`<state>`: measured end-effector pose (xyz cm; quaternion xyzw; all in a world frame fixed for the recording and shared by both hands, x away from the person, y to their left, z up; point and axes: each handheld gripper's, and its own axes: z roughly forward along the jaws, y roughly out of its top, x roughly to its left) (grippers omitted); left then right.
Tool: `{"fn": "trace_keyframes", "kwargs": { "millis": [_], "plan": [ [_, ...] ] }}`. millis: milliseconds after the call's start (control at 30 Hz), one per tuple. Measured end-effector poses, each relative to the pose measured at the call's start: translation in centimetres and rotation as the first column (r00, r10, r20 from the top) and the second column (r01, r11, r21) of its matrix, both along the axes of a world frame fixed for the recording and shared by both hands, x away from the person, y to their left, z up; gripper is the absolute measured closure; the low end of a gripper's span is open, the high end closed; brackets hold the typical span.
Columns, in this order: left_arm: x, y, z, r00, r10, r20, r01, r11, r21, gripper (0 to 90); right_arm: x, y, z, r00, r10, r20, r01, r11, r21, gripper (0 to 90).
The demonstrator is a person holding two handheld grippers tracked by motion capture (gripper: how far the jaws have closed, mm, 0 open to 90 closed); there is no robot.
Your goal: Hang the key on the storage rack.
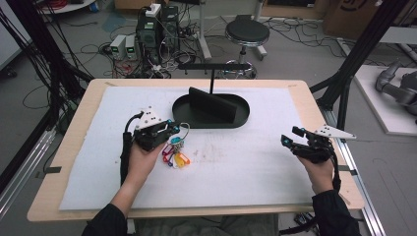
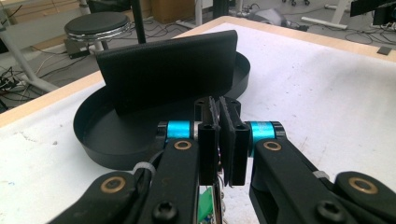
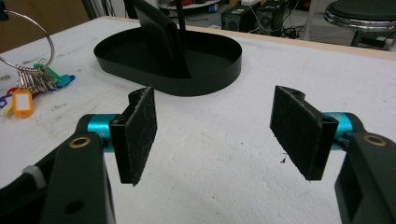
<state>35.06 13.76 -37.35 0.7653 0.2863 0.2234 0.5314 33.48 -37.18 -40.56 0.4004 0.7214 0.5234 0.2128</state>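
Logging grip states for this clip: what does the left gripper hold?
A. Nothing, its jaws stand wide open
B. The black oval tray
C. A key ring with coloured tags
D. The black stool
C: the left gripper is shut on the key ring, with the coloured tags hanging below it over the white mat; in the left gripper view its jaws stand nearly together, short of the black oval tray.

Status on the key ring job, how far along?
Done: left gripper is shut on the key ring, coloured tags dangling under it. In hand: carrying it near the black tray. Left: ring isn't on the stand's crossbar or in the tray yet. Right gripper is open, holding nothing.
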Motion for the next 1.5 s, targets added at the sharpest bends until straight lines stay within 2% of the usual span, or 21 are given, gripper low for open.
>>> {"fn": "trace_keyframes", "kwargs": {
  "millis": [233,567,733,1033,1500],
  "plan": [
    [0.1,0.3,0.2,0.9999,-0.002,-0.014,0.002,1.0,0.004,86.2,0.0,0.0,0.0,1.0,0.001,0.002,-0.001,1.0,-0.002,32.4],
    [-0.1,0.6,1.4,0.9999,-0.011,0.007,0.011,0.9999,-0.009,86.3,0.1,0.1,0.0,1.0,0.0,0.006,0.0,1.0,-0.002,32.4],
    [-0.1,1.0,2.3,0.9997,-0.011,0.021,0.011,0.9992,-0.037,86.3,0.1,0.1,0.0,1.0,-0.001,0.001,0.001,1.0,-0.001,32.5],
    [0.3,1.1,4.2,0.9987,-0.009,0.051,0.012,0.999,-0.043,86.3,0.2,0.1,0.0,1.0,-0.005,0.002,0.005,1.0,0.001,32.4],
    [1.9,1.1,7.1,0.9965,0.017,0.082,-0.011,0.997,-0.076,86.4,0.2,-0.1,0.0,1.0,-0.006,0.001,0.006,1.0,0.006,32.5]
  ]
}}
